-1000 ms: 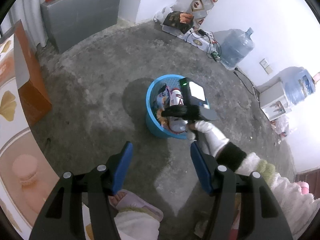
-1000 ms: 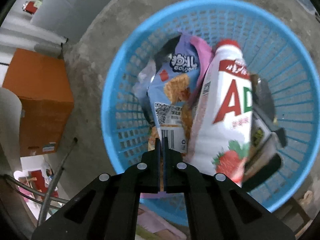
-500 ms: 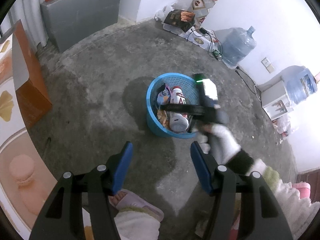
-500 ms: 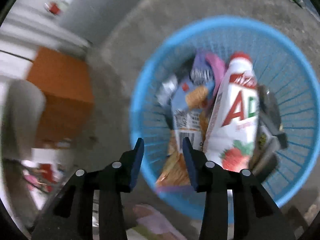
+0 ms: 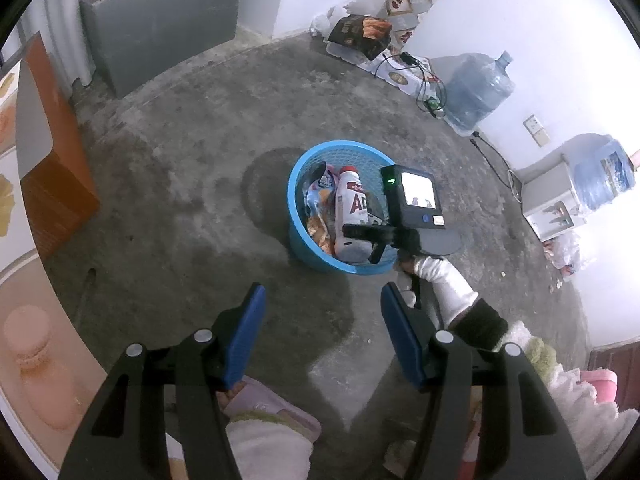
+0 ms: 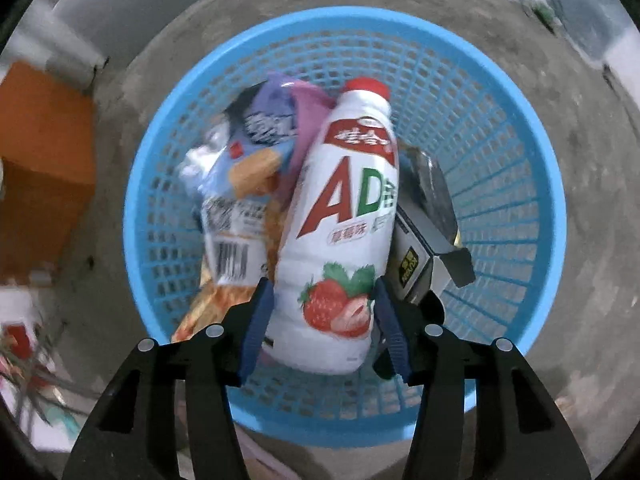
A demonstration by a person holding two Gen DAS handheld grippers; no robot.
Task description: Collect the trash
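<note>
Right tongs just opened off snack bag, point steeply down over basket; left tongs wide, empty

Blue mesh basket on floor, holding white strawberry bottle, snack bag, dark carton

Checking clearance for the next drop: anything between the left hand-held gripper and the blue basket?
Nothing on the floor: bare concrete lies between the open left hand-held gripper and the blue basket. The right hand-held gripper hangs over the basket's near rim, open above the white bottle inside.
</note>
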